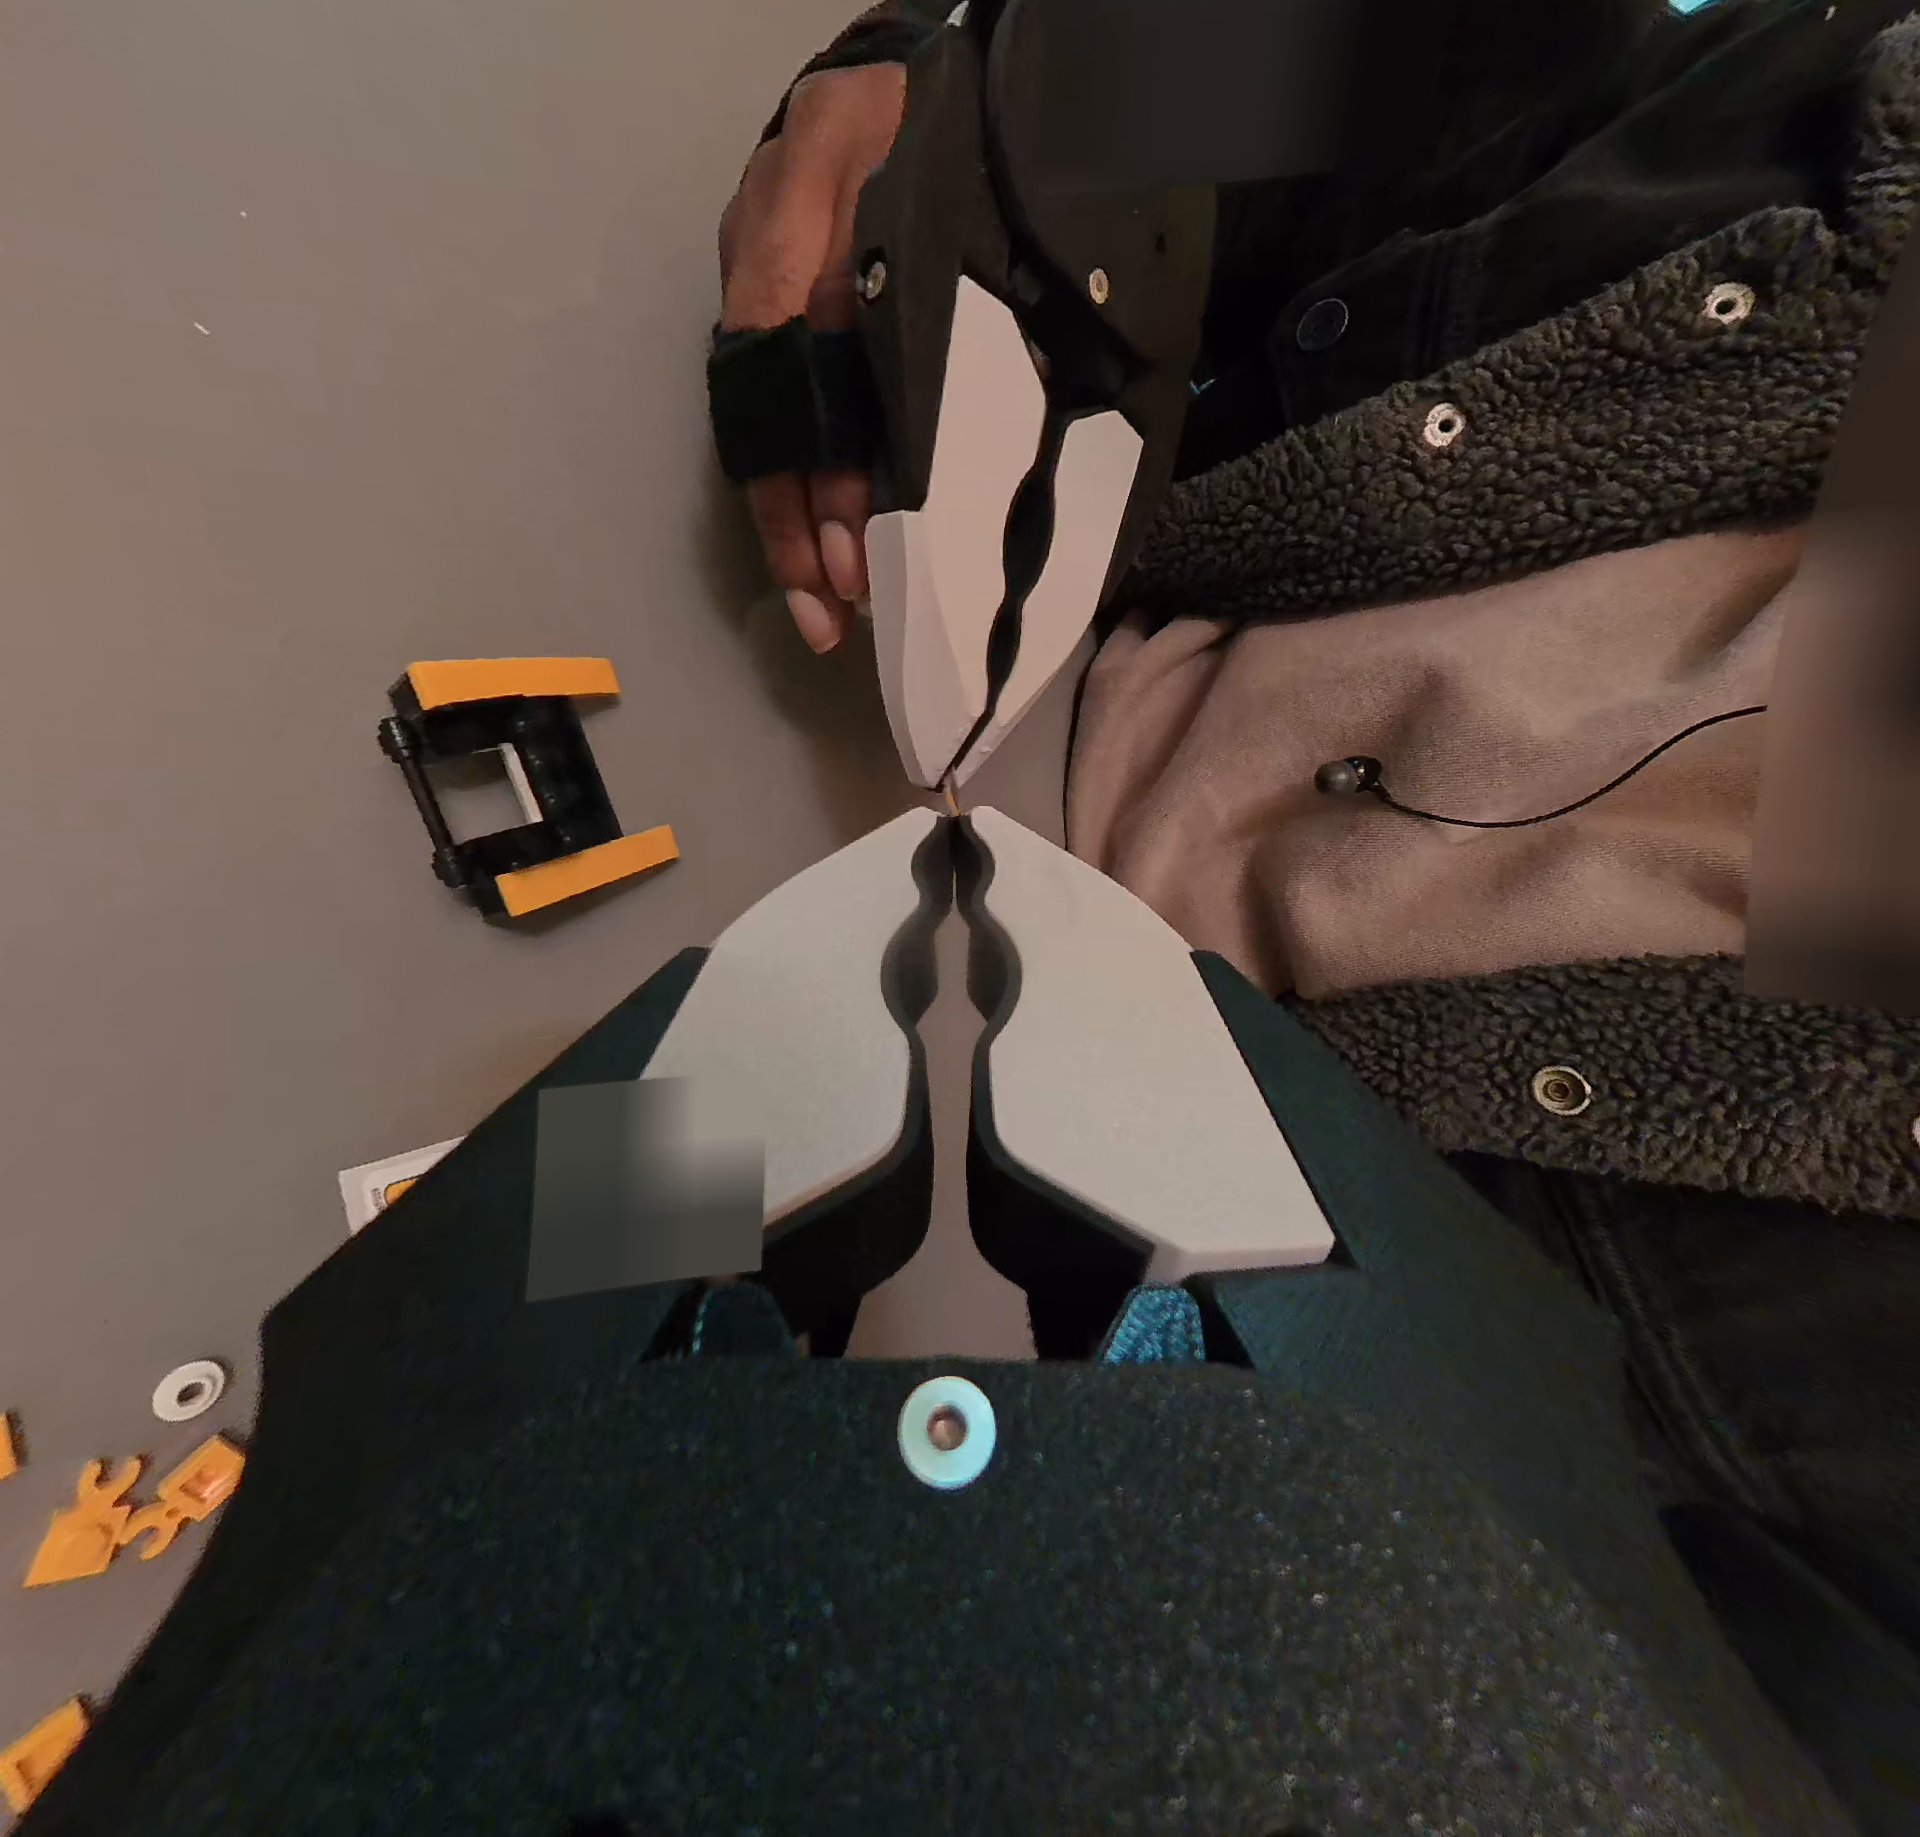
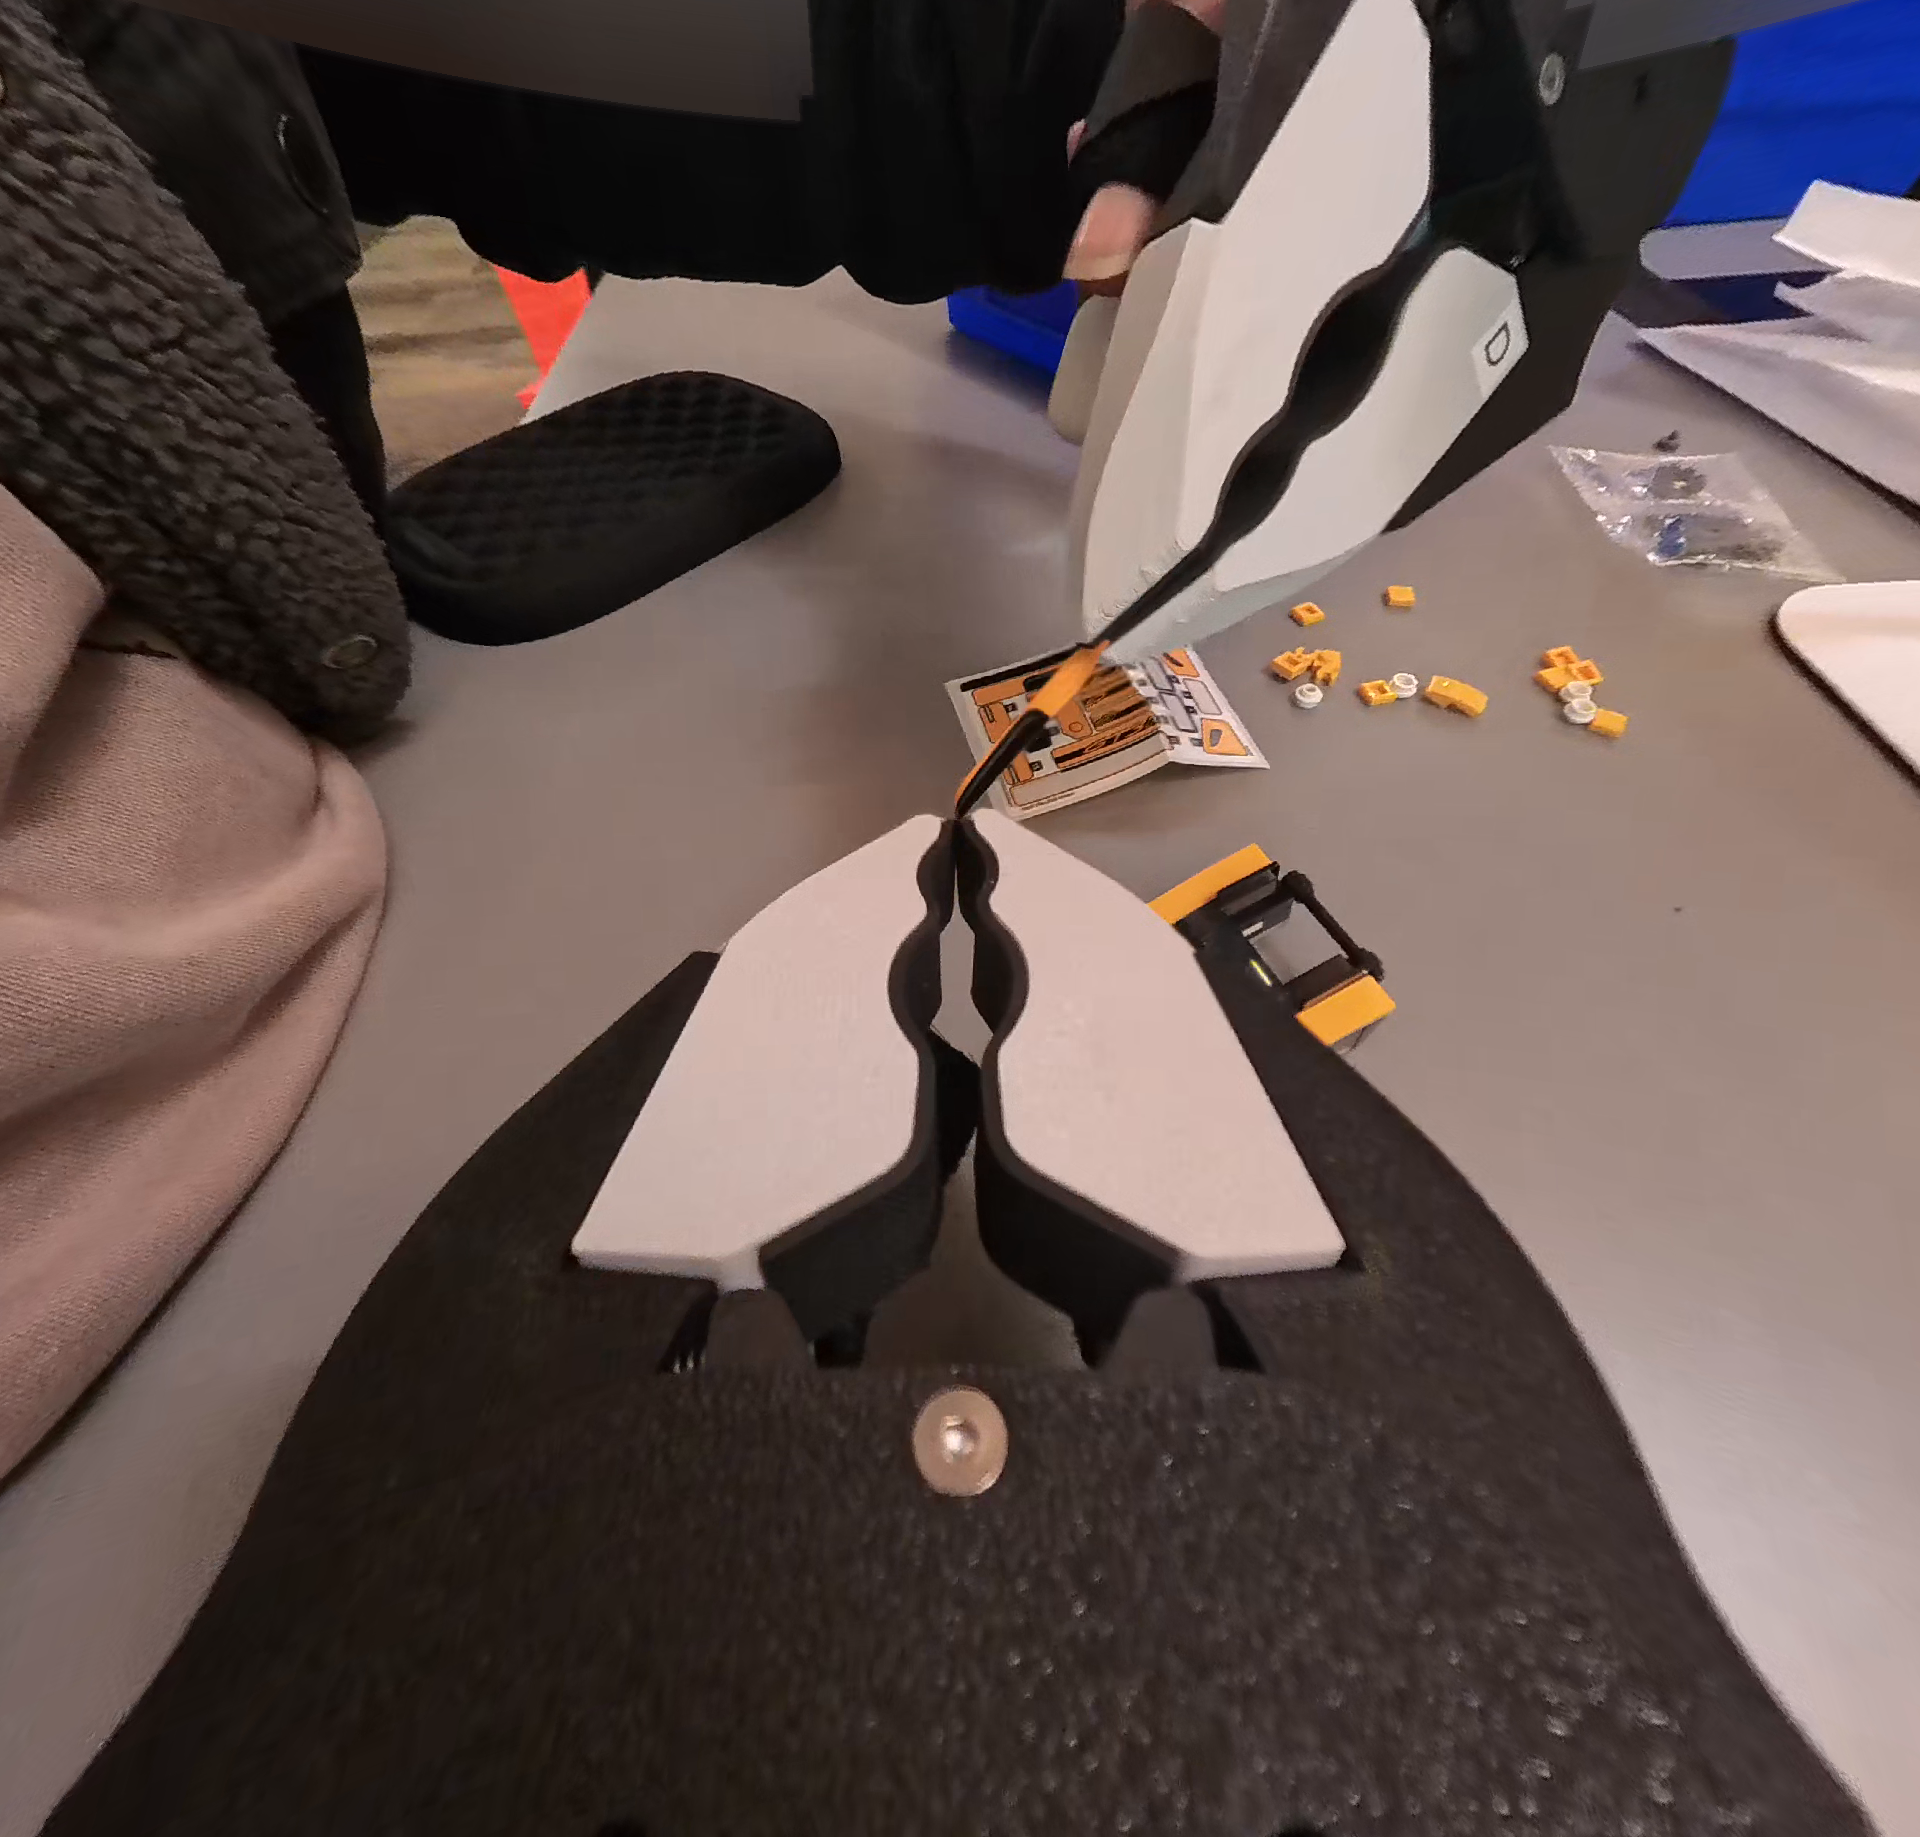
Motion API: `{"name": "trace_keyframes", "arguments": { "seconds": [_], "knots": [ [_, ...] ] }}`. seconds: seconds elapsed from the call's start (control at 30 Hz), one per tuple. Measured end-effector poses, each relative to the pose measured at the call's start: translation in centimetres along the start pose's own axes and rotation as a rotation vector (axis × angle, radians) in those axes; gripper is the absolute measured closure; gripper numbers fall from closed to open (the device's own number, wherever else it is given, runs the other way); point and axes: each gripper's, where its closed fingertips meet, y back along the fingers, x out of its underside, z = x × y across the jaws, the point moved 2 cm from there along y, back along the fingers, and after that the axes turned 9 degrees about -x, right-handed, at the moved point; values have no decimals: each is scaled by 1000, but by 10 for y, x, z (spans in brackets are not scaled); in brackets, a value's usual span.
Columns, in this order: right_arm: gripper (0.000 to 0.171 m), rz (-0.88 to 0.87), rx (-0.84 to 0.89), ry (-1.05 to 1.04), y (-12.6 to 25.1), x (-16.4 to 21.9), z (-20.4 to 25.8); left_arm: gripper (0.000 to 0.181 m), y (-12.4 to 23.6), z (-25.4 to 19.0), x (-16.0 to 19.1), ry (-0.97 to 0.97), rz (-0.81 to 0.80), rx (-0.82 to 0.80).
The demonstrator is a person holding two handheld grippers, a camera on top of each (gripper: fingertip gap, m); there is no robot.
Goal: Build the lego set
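A thin orange and black sticker strip (image 2: 1039, 722) hangs in the air between the two grippers, above the grey table (image 2: 623, 800). My right gripper (image 2: 958, 823) is shut on its near end. My left gripper (image 2: 1096, 649) is shut on its far end. In the left wrist view the two grippers meet tip to tip: my left gripper (image 1: 951, 823) below, my right gripper (image 1: 940, 774) above, with only a sliver of the sticker (image 1: 949, 800) showing between them. The part-built black and orange lego frame (image 2: 1283, 940) lies on the table beside the right gripper; it also shows in the left wrist view (image 1: 520, 790).
The sticker sheet (image 2: 1122, 738) lies under the strip. Several loose orange and white pieces (image 2: 1444, 691) are scattered to the right. A plastic bag of parts (image 2: 1683, 509), a white board (image 2: 1860, 665), a black mesh pad (image 2: 613, 499) and a blue bin (image 2: 1013, 322) stand around. Both grippers' tips are close together, under 4 cm apart.
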Motion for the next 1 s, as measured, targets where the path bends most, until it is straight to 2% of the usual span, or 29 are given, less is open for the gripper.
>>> {"name": "trace_keyframes", "arguments": {
  "seconds": [0.07, 0.2, 0.37, 0.57, 0.77, 1.0],
  "knots": [
    [171, 1, -10, -31, 0, 1, 0, 181, 0, -2, 0, -9, 3, -1],
    [147, -8, -34, -84, -1, 1, -1, 181, 2, -7, -1, -30, -5, -7],
    [138, -28, -33, -104, 0, -2, -1, 181, 1, -13, 0, -55, 6, -15],
    [135, -68, -53, -167, 2, -5, -3, 181, -2, -19, 1, -89, 17, -38],
    [134, -98, -55, -158, 4, -10, -3, 181, -2, -25, 1, -126, 19, -77],
    [130, -55, -20, -105, 3, -6, -3, 181, 2, -30, 3, -118, -5, -81]
  ]
}}
